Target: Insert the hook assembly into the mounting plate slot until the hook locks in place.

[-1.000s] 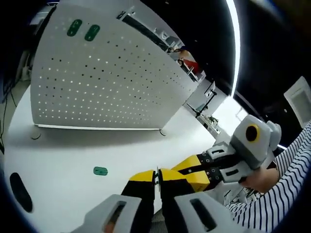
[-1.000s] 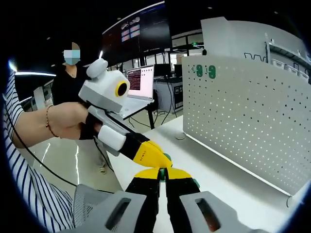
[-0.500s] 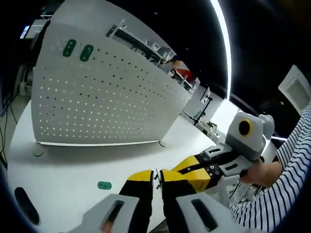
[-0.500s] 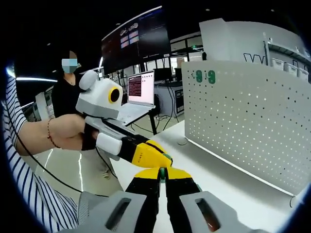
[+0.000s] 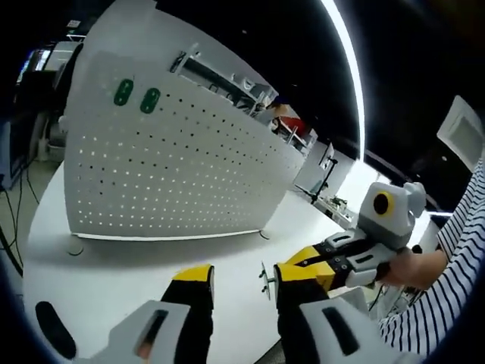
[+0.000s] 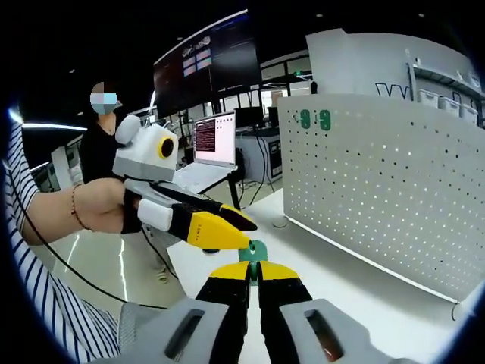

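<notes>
Bright ceiling strip light (image 5: pixel 350 68) glares; dark surroundings; fisheye edges warped.

- Left gripper (image 5: pixel 241 282): yellow-tipped black jaws on grey mounts, white housing.
- Right gripper (image 6: pixel 254 274): same colours.
- Striped sleeve (image 5: pixel 447 303), black on white.
- Beaded bracelet (image 6: pixel 73 206) at the wrist.

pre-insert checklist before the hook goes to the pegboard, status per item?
1. Right gripper shut on the green hook: ok.
2. Left gripper open, off the hook: ok.
3. Hook's metal prongs exposed and visible: ok; whether they are straight: cannot tell.
4. White pegboard upright on the table: ok.
5. Hook seated in a pegboard slot: not ok, held well short of it.
6. Two green hooks already sit top corner; pick free holes: cannot tell which.
</notes>
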The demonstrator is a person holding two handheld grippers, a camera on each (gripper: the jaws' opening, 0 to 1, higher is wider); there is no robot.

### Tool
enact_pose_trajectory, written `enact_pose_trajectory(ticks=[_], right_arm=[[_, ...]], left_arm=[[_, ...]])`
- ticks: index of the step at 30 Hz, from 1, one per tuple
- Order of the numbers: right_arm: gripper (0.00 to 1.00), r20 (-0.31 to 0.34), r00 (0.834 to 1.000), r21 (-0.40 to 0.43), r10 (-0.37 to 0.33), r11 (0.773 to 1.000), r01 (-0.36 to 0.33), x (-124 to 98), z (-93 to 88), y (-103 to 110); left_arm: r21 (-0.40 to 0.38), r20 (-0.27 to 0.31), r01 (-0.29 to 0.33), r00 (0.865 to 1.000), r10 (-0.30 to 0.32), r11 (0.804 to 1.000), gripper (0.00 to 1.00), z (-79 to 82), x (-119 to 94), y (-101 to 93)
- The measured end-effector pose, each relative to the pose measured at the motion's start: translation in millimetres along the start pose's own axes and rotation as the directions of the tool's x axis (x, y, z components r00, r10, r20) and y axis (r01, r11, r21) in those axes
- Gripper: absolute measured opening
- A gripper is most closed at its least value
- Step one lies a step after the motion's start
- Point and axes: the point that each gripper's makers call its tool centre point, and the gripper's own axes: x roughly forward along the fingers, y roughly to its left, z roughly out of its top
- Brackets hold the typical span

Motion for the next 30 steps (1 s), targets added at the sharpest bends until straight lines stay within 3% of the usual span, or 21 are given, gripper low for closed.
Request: enact_pose_trajectory(ticks=[4,6,15,19,24,30], right_arm=[[0.0,0.017,1.0,0.006,-0.025,1.0,0.025,0,2.5,-4],[0.0,0.012,0.999,-0.059,-0.045,0.997,0.046,1,3.1,-5],[0.0,0.043,0.998,-0.027,-0.054,0.998,0.055,3,10.1,-7],[0.0,0.059,0.996,-0.034,-0.06,0.998,0.062,4,13.8,-9],[0.0,0.1,0.992,-0.042,-0.075,0.996,0.08,6,26.5,-12],[0.0,0.141,0.985,-0.039,-0.096,0.994,0.103,10,37.1,-16]], left_arm=[[0.023,0.011,-0.002,1.0,0.002,1.0,0.5,3.8,-2,-0.3],[0.045,0.0,-0.004,1.0,0.004,0.999,0.54,2.2,-3,-0.2],[0.065,-0.001,0.01,1.0,-0.01,0.998,0.69,0.9,-4,-6.0],[0.073,0.005,0.047,0.999,-0.048,0.996,0.74,0.1,-6,-14.7],[0.082,0.025,0.059,0.998,-0.061,0.995,0.88,1.6,-7,-20.3],[0.094,0.022,0.055,0.998,-0.057,0.994,0.97,0.4,-7,-19.3]])
